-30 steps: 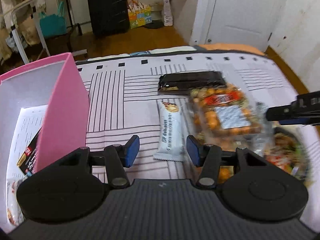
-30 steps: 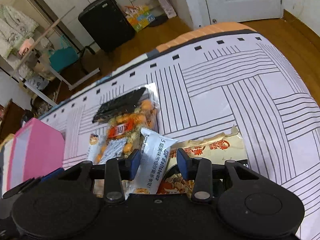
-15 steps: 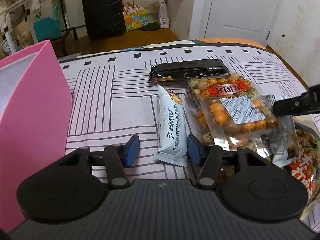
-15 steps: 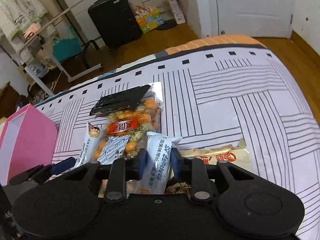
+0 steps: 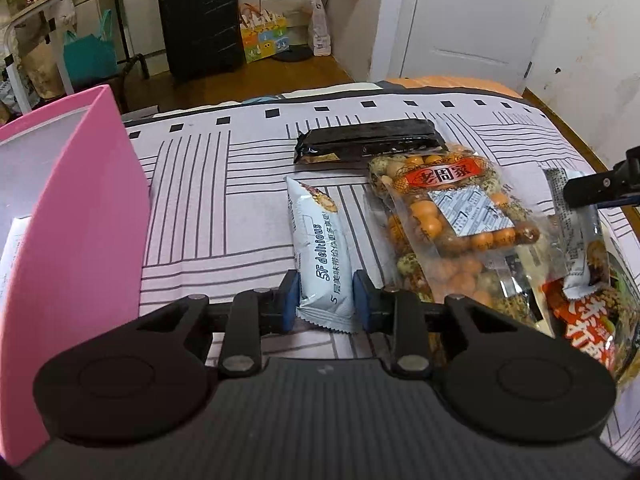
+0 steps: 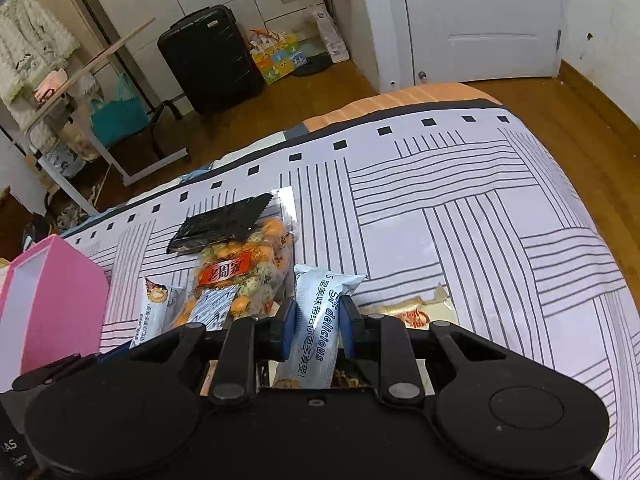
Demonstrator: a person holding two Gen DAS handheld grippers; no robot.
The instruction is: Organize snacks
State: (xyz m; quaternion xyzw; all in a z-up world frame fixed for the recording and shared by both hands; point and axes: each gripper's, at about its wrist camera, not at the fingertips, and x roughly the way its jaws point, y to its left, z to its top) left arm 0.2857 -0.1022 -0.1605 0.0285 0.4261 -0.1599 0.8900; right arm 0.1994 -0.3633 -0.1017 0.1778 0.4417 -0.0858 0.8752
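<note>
- Left gripper: pads clamped on a pale-blue wafer packet lying on the striped bedsheet.
- Right gripper: closed on a second wafer packet.
- Pink box: left of both.

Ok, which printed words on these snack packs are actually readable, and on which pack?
"5F delicious": white wafer bar between the left gripper's fingers.
"5F delicious": second white bar in the right gripper.
"老周家": red label, peanut bag.
Other print: too small.
</note>
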